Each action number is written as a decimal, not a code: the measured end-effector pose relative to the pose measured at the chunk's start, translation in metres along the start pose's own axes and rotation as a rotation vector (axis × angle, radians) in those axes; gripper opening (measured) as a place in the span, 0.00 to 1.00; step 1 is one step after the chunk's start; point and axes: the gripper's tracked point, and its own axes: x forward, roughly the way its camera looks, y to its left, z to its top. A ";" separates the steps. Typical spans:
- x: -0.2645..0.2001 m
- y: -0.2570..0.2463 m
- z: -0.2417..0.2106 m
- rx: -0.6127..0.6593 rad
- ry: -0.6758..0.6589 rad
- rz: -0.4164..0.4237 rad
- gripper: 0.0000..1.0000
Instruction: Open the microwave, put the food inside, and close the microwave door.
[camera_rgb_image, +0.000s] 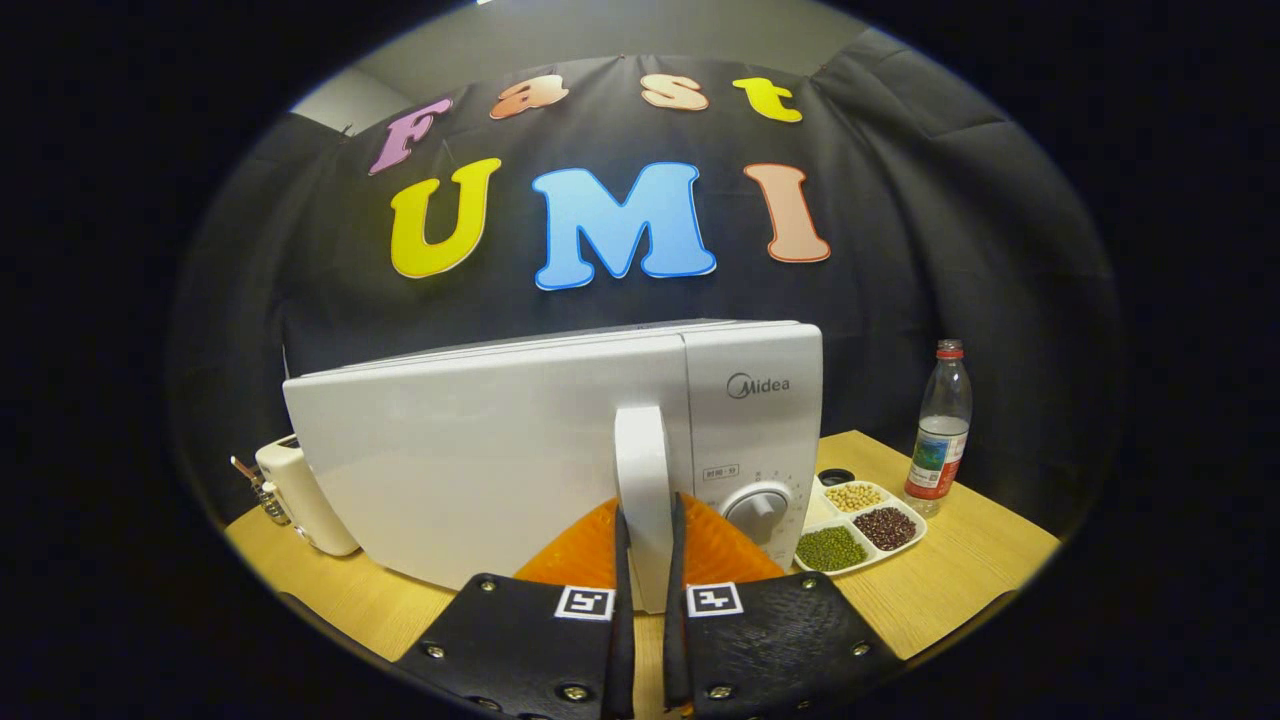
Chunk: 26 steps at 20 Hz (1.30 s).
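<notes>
Gripper: the gripper (648, 545) has its two fingers closed around the white vertical bar handle (642, 480) of the microwave door — one finger on each side, both apparently pressing its lower part.
Handle: upright, at the door's right edge, just beside the control panel.
Microwave: a white box-shaped microwave oven (480, 450) stands mid-table on the light wooden table (960, 580); the door looks shut or barely cracked, I cannot tell which.
Control panel: a round white dial knob (757, 508) sits just right of the fingers.
Food: a white divided tray of beans (858, 532) — green, dark red, pale yellow — lies at the microwave's right front corner, near the table's right edge. This I take to be the food; it is not yet inside.
Bottle: a clear plastic water bottle with a red cap (940, 430) stands just behind the tray, toward the table's far right corner.
Left side: a small cream-coloured appliance (300, 495) near the table's left edge, touching or just beside the microwave.
Step in hand: opening the door, early in the task.
Doing it well: keep the grip square on the handle and pull along the door's arc, hinge presumably at left, rather than straight back, so the fingers don't slip off and the oven doesn't slide on the table.
</notes>
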 end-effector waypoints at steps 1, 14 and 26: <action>-0.015 0.003 -0.005 -0.047 -0.009 0.019 0.12; -0.185 0.119 -0.036 -0.029 0.017 0.388 0.11; -0.260 0.261 -0.056 -0.060 -0.101 0.303 0.11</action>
